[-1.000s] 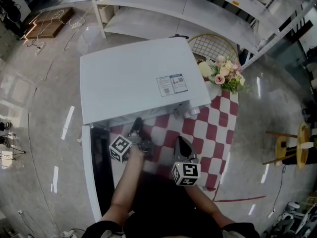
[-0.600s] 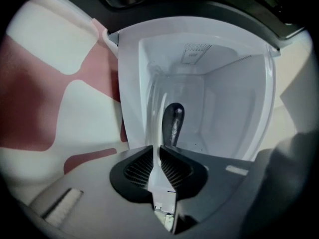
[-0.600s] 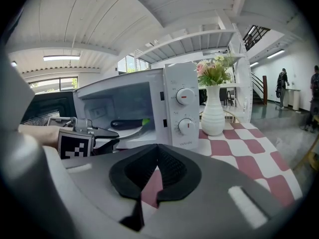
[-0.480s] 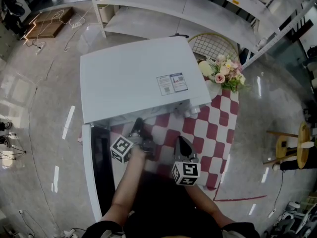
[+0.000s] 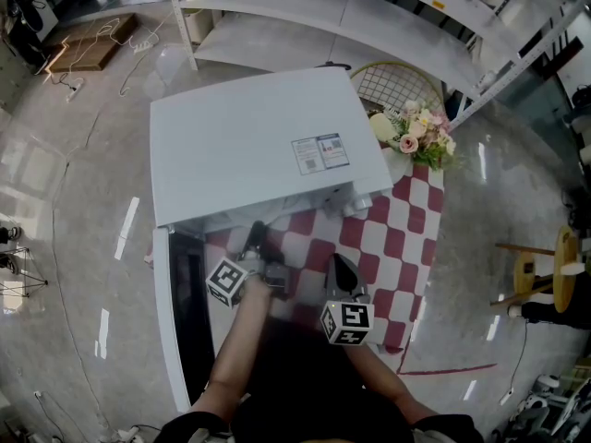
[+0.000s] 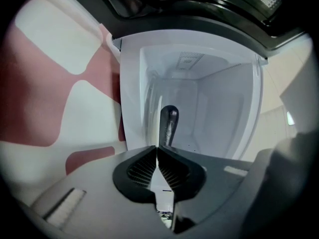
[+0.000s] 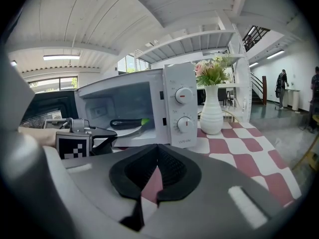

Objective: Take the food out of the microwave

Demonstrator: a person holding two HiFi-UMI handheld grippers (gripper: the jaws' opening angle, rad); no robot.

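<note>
Food: dark aubergine-like piece [image 7: 124, 123] on plate [image 7: 130, 131], not yet out of the open microwave [image 7: 174, 108].
Left gripper [image 6: 158, 147]: your jaws have just closed, apparently on the plate's rim.
Right gripper [image 7: 158, 159]: closed, empty, over worktop [image 5: 406, 238].
Left: draw plate out.

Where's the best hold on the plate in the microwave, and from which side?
The plate by its near rim, from the open front, gripper level with one jaw above and one below. The rim is thin and faces the opening; the eggplant lies across the middle.
</note>
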